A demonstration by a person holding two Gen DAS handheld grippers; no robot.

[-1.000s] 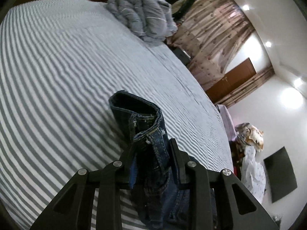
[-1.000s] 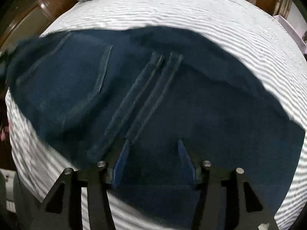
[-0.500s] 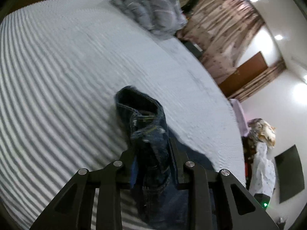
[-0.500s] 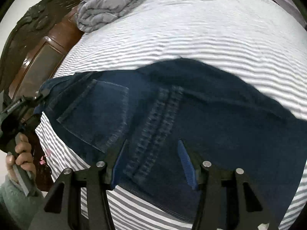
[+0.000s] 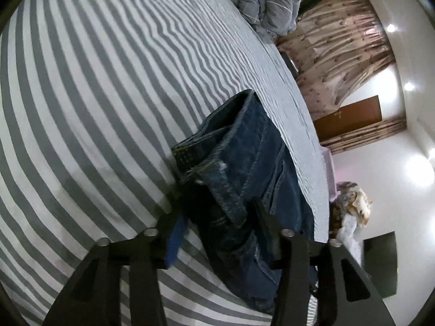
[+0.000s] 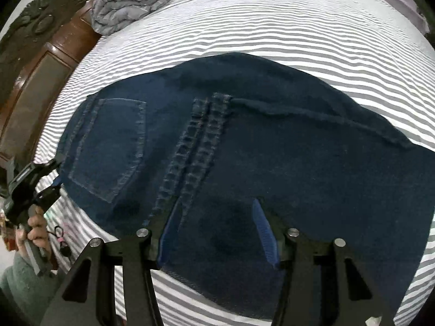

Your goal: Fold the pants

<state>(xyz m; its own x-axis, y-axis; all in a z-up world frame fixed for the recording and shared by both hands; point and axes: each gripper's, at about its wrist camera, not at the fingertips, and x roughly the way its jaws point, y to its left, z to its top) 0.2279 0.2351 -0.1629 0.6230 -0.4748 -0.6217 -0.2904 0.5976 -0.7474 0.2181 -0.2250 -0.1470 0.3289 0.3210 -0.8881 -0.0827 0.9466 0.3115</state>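
Dark blue jeans (image 6: 244, 146) lie spread on a striped bed (image 6: 285, 27), waistband at nine o'clock. The left tongs (image 5: 217, 217), jaws just opening, straddle the waistband unclamped. The right tongs (image 6: 214, 217) hover parted above the denim.

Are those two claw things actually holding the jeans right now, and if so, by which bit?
Neither grips. The left gripper has just been opening its jaws around the jeans at the waistband; the right gripper hovers open above them.

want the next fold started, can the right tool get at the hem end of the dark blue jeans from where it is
Probably yes: the right tool hangs open directly over the twin stitched hems of the dark blue denim jeans, nothing between.
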